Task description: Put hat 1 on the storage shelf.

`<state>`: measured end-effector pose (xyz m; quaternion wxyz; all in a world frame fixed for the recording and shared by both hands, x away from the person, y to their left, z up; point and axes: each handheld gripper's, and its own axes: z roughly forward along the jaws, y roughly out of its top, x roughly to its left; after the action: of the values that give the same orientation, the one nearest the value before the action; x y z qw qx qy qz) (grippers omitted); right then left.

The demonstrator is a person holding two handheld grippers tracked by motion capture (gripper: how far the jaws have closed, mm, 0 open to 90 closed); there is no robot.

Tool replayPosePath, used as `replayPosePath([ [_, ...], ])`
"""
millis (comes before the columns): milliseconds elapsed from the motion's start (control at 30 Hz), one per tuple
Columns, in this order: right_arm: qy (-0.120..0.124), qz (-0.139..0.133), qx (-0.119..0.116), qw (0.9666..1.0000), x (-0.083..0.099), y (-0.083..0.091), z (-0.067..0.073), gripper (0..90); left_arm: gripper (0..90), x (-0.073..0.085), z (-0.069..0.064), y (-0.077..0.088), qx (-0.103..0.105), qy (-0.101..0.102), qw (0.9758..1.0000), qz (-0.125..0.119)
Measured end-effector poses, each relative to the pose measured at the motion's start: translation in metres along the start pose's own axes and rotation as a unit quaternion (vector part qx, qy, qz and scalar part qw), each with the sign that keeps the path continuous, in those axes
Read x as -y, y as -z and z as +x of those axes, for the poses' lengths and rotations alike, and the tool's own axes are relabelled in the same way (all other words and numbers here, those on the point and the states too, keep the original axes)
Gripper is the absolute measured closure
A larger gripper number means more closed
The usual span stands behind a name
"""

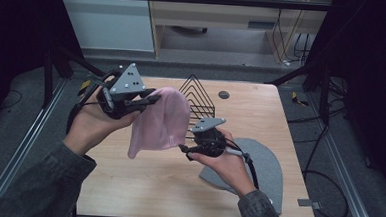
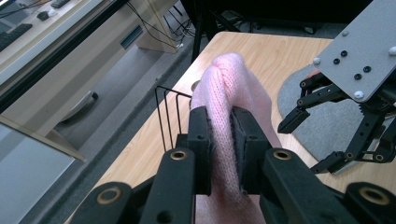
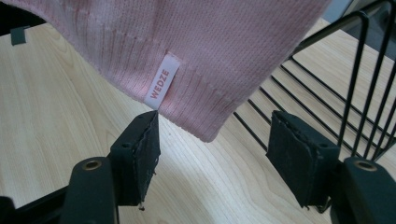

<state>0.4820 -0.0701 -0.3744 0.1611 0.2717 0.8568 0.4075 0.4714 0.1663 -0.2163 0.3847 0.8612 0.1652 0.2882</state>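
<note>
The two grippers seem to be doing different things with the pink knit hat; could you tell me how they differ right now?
The left gripper is shut on the pink knit hat and holds it up above the table; the right gripper stands open just below the hat's ribbed hem, gripping nothing. The left is raised higher; the right sits lower, near the wire rack. Both have black padded jaws.

Dim, dark-edged high view; sharp close-ups

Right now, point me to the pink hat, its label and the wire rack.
pink hat (image 1: 161, 118), high view, middle of the knit body.
label (image 3: 161, 82), right gripper view, centre of the white tag.
wire rack (image 1: 197, 95), high view, black wire side.
</note>
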Motion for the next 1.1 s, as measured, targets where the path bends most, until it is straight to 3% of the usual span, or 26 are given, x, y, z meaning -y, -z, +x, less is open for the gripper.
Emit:
replayPosePath([
  [733, -0.006, -0.001, 0.006, 1.0000, 0.005, 0.008, -0.014, 34.3, 79.1, -0.018, -0.005, -0.011, 0.017, -0.002, 0.9997, -0.017],
  [1000, -0.013, -0.013, -0.001, 0.9998, 0.002, 0.012, -0.026, 39.8, 79.1, -0.024, -0.007, -0.014, 0.023, -0.002, 0.9993, -0.031],
  [1067, -0.012, -0.015, -0.004, 0.9998, 0.001, 0.013, -0.028, 47.0, 79.0, -0.024, -0.007, -0.015, 0.022, -0.001, 0.9992, -0.034],
  [1100, -0.010, -0.017, -0.016, 0.9997, 0.000, 0.013, -0.029, 54.0, 79.0, -0.025, -0.006, -0.016, 0.021, 0.001, 0.9991, -0.038],
])
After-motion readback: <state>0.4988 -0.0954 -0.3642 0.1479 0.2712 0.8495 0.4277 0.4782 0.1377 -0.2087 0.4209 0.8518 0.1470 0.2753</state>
